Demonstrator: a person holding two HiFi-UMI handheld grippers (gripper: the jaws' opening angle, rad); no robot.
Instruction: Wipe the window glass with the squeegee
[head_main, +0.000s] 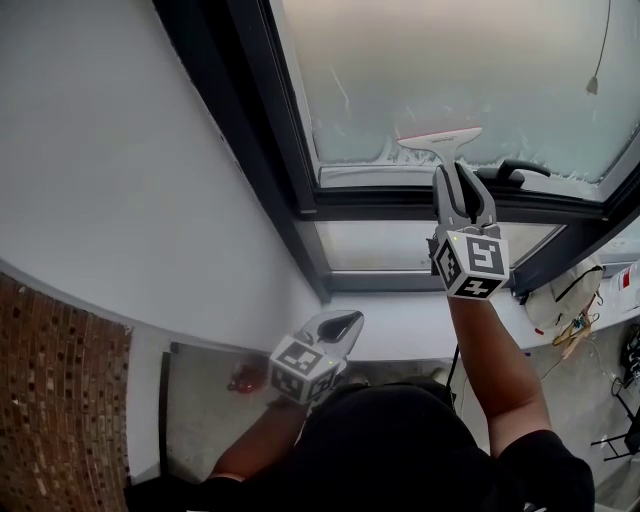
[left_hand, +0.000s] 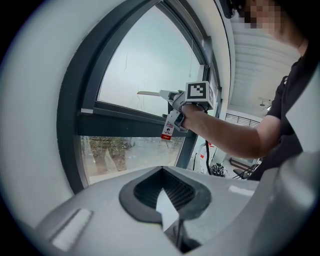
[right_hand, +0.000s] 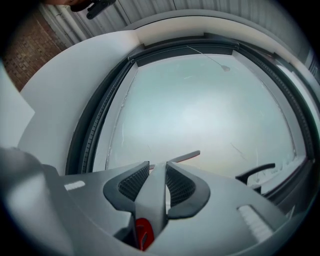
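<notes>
Clamping the squeegee handle, your right hand-held gripper holds the blade against the window glass, upper centre. Your left hand-held gripper hangs lower centre, jaws together.

Squeegee lies, seemingly touching, on window glass above handle.

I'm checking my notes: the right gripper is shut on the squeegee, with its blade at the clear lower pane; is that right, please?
Not quite: the right gripper is shut on the squeegee, but its blade is at the hazy upper pane, near that pane's bottom edge, as the head view shows.
</notes>
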